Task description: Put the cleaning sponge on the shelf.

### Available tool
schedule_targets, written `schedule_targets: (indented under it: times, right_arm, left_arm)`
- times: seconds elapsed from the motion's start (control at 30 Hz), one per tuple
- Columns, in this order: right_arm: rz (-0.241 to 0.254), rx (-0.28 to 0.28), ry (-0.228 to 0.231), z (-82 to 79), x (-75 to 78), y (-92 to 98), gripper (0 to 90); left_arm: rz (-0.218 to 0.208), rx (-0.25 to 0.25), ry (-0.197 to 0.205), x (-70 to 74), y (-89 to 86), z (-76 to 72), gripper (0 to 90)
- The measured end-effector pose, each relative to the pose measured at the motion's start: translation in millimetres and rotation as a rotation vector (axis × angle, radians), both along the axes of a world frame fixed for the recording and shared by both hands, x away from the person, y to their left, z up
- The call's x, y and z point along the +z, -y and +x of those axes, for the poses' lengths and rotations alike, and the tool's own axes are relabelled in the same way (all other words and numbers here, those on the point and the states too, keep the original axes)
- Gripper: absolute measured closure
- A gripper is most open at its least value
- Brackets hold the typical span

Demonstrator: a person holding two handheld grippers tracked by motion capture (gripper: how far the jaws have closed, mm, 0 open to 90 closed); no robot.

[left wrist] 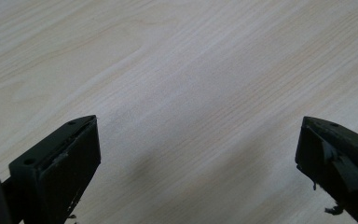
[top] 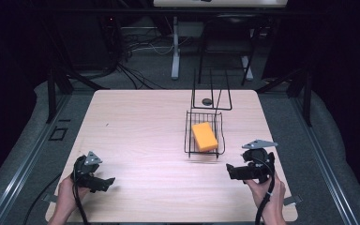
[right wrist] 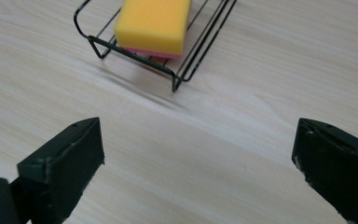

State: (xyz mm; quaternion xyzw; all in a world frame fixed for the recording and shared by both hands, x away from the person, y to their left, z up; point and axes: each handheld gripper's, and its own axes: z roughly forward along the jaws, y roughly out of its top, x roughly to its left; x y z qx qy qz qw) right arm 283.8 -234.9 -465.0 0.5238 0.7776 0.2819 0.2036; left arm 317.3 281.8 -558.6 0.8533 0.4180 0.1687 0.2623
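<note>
A yellow sponge [top: 204, 136] lay in a wire rack [top: 188, 136] on the worktop [top: 140, 136]. Both grippers, left [top: 104, 183] and right [top: 229, 171], rested near the person's edge with fingers released, seemingly idle.

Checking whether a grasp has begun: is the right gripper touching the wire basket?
Apart. The right gripper view shows bare table between the open right gripper and the wire basket.

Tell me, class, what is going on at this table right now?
A person holds a gripper in each hand near the table's near edge. The left gripper and the right gripper both have their jaws open and hold nothing. A yellow sponge lies in a black wire basket, just ahead of the right gripper and apart from it. Nothing is being handled yet.
</note>
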Motion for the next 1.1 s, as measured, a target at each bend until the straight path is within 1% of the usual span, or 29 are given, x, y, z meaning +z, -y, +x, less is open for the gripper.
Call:
schedule_targets:
  times: [0.03,0.07,0.17,0.27,0.3,0.37,0.43,0.47,0.5,0.53,0.57,0.6,0.63,0.73,0.77,0.83,0.87,0.9,1.03,1.1]
  right_arm:
    - [0.000,0.000,0.000,0.0,0.0,0.0,1.7]
    - [0.014,-0.007,-0.004,-6.1,-4.3,6.5,1.8]
    - [0.004,-0.026,-0.008,-14.0,-9.5,13.9,1.9]
    - [0.027,-0.045,-0.011,-21.7,-17.4,22.4,2.0]
    - [0.027,-0.045,-0.011,-21.7,-17.4,22.4,2.0]
    - [0.040,-0.057,-0.022,-28.5,-27.1,30.0,2.1]
    - [0.039,-0.071,-0.040,-32.9,-35.3,33.2,2.1]
    - [0.021,-0.067,-0.054,-35.0,-38.3,35.9,2.1]
    - [0.042,-0.073,-0.052,-36.7,-44.0,36.8,2.1]
    - [0.038,-0.081,-0.063,-38.3,-48.0,38.2,2.0]
    - [0.049,-0.082,-0.062,-39.2,-53.3,38.8,1.9]
    - [0.019,-0.074,-0.078,-40.1,-54.6,41.2,1.9]
    - [0.045,-0.083,-0.068,-40.3,-59.6,40.2,1.8]
    - [0.033,-0.086,-0.075,-40.3,-62.7,41.6,1.8]
    - [0.047,-0.089,-0.074,-40.7,-65.3,44.3,2.0]
    - [0.047,-0.093,-0.077,-40.6,-67.2,45.1,2.0]
    - [0.043,-0.094,-0.092,-40.6,-70.4,46.7,2.0]
    - [0.043,-0.094,-0.097,-40.9,-71.5,47.2,2.0]
    - [0.035,-0.093,-0.093,-42.3,-72.5,47.9,2.0]
    - [0.033,-0.092,-0.101,-42.6,-72.9,48.1,2.0]
  left_arm:
    - [0.000,0.000,0.000,0.0,0.0,0.0,0.1]
    - [0.002,-0.002,-0.001,0.1,0.1,0.0,0.1]
    - [0.002,-0.002,-0.002,-0.2,0.3,0.1,0.1]
    - [0.005,-0.004,-0.004,-0.4,0.7,0.0,0.0]
    - [0.005,-0.004,-0.004,-0.4,0.7,0.0,0.1]
    - [0.004,-0.002,-0.005,-0.7,0.5,0.1,0.1]
    - [0.004,-0.002,-0.005,-1.0,0.7,0.1,0.1]
    - [0.006,-0.002,-0.005,-1.1,0.9,0.1,0.1]
    - [0.007,-0.003,-0.006,-1.3,1.2,0.1,0.1]
    - [0.009,-0.003,-0.009,-1.5,1.6,0.0,0.1]
    - [0.009,-0.004,-0.009,-1.7,1.9,0.0,0.1]
    - [0.011,-0.006,-0.011,-1.9,2.1,0.1,0.1]
    - [0.010,-0.006,-0.011,-2.2,2.3,0.1,0.1]
    - [0.013,-0.009,-0.013,-2.4,2.2,0.3,0.1]
    - [0.013,-0.009,-0.012,-2.4,2.1,0.3,0.1]
    - [0.012,-0.010,-0.012,-2.3,1.9,0.4,0.1]
    - [0.011,-0.012,-0.013,-2.6,1.8,0.7,0.1]
    - [0.011,-0.012,-0.013,-2.7,2.0,0.7,0.1]
    - [0.016,-0.016,-0.012,-2.5,3.2,0.3,0.1]
    - [0.016,-0.016,-0.013,-2.5,3.4,0.3,0.1]
